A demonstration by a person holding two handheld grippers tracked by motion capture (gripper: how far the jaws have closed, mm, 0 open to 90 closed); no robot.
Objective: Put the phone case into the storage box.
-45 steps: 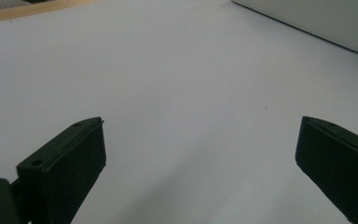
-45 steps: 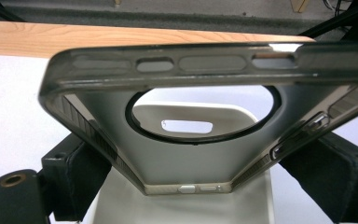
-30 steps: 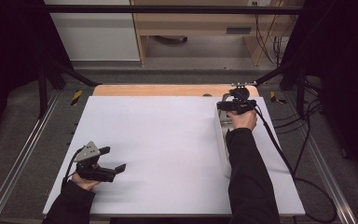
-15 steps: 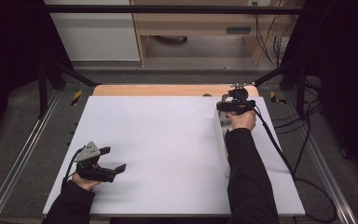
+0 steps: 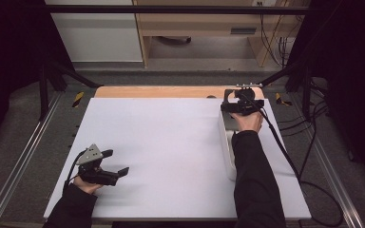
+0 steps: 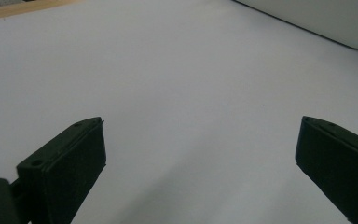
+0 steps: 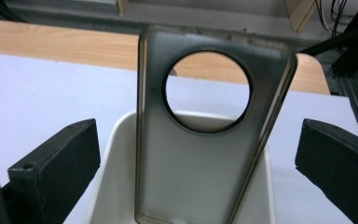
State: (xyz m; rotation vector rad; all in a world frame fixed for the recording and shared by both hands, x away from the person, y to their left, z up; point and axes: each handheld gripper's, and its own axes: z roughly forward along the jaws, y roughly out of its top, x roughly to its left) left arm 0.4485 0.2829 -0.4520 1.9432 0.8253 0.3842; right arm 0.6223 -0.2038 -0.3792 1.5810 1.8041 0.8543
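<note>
In the right gripper view a translucent grey phone case (image 7: pixel 205 140) with a large round camera cut-out stands nearly upright in the middle of the frame, its lower end inside a white tray (image 7: pixel 116 154). The right gripper (image 7: pixel 200 163) has its jaws spread wide, one on each side of the case and clear of it. In the high view that gripper (image 5: pixel 241 105) sits at the upper right of the frame over the far end of the tray (image 5: pixel 227 142), a long narrow container running down the right side of the white surface (image 5: pixel 171 142); the person's dark sleeve (image 5: pixel 254 180) lies along it and hides much of it.

The left gripper (image 5: pixel 105 172) is at the lower left, well apart from the tray, jaws open over bare surface with nothing between them.

Beyond the white sheet a strip of wooden board (image 5: pixel 161 91) shows at the far edge. Past it are grey floor, a wooden bench (image 5: pixel 209 23), black frame bars and loose cables (image 5: pixel 309 142) at the right.
</note>
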